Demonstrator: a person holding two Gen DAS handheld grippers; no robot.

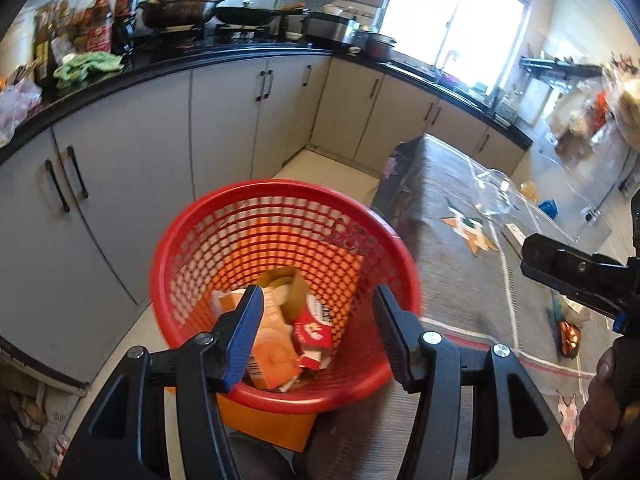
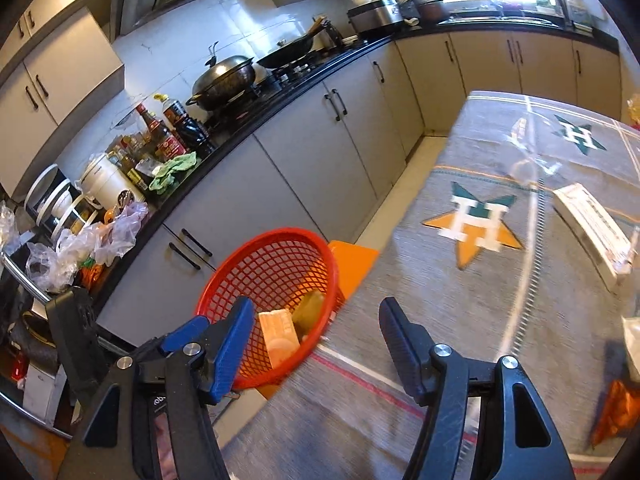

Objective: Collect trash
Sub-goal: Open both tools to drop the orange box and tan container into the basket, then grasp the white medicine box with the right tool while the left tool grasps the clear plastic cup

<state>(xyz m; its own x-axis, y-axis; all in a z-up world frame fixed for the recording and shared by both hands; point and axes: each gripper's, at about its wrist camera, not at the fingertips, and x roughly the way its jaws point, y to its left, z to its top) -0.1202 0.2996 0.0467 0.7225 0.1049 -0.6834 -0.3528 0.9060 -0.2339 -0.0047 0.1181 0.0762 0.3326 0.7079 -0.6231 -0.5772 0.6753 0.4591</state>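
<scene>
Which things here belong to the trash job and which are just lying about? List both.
For the job:
red mesh basket
cartons in it
white box on the table
orange wrapper
clear plastic bag

Lying about:
wok
sauce bottles
green cloth
rice cooker

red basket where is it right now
The red basket sits on an orange stool at the cloth-covered table's left edge, facing the grey cabinets; the open left gripper hovers above it.

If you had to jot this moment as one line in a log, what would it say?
left gripper: open, empty, over red basket | right gripper: open, empty, above table | basket: cartons inside | white box: on table
</scene>
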